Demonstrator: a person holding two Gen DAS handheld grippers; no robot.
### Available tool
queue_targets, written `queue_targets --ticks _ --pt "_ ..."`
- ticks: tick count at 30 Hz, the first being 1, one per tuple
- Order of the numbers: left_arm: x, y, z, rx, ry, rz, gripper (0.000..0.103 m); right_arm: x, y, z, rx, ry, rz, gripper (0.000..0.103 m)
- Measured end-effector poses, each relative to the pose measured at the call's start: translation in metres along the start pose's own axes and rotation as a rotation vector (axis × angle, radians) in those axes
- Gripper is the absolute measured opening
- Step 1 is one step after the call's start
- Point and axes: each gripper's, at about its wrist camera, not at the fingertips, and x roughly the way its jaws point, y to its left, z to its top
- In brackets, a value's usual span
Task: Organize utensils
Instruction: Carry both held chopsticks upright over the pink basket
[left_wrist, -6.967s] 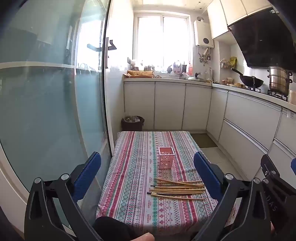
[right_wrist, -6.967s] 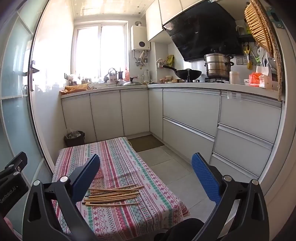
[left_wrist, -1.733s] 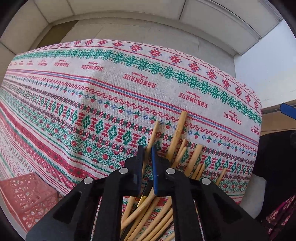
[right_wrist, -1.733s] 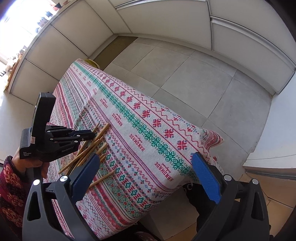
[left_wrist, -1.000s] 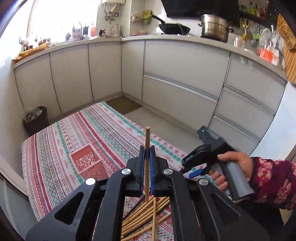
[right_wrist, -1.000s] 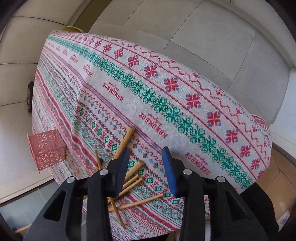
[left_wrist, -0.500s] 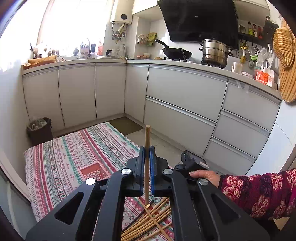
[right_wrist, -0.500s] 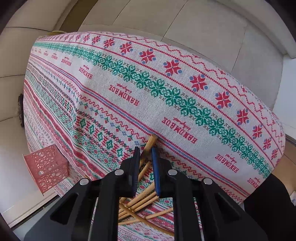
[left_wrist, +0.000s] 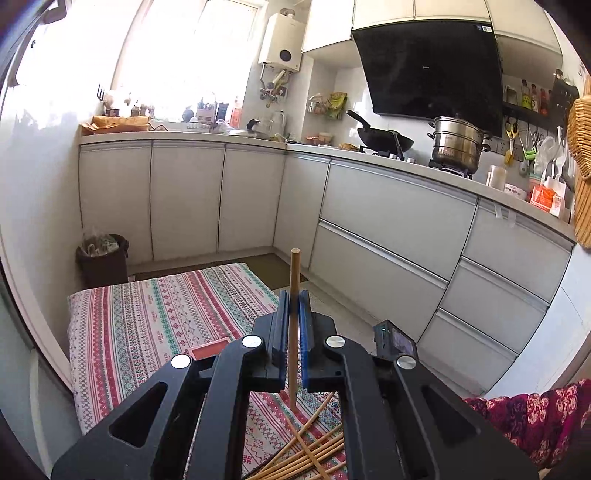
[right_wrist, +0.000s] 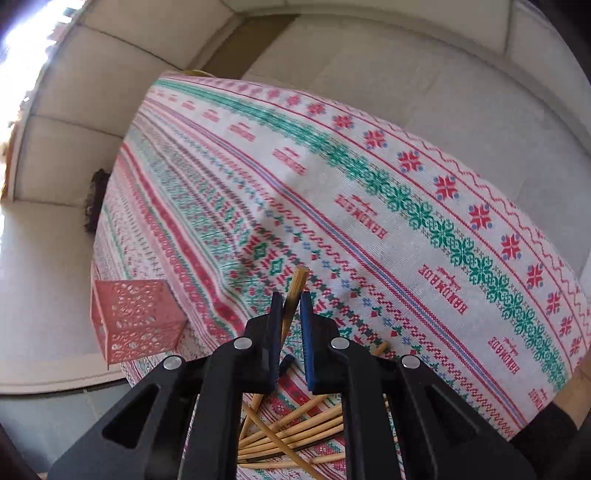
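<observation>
The left gripper (left_wrist: 294, 321) is squeezed tight on one thin wooden chopstick (left_wrist: 294, 295). The stick stands straight up between the blue pads.

The right gripper (right_wrist: 291, 317) is closing its jaws. A second wooden chopstick (right_wrist: 295, 286) sits between them, tilted, but I cannot be sure the pads press it yet.

The loose pile of wooden chopsticks (right_wrist: 295, 435) lies on the striped red and green tablecloth (right_wrist: 369, 206), near its close edge. The pink square holder with cut-out holes (right_wrist: 135, 317) stands by the cloth's left edge.
</observation>
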Motion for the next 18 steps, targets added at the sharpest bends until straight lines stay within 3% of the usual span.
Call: queue_targets --ticks 8,18 --pt "-0.015 -0.005 0.011 -0.031 -0.021 0.057 0.004 -0.083 0.024 -0.038 -0.285 -0.216 0.12 0.009" --pt "-0.027 0.001 0.03 -0.087 -0.051 0.142 0.004 -0.187 0.049 -0.081 -0.543 -0.426 0.155 0.007"
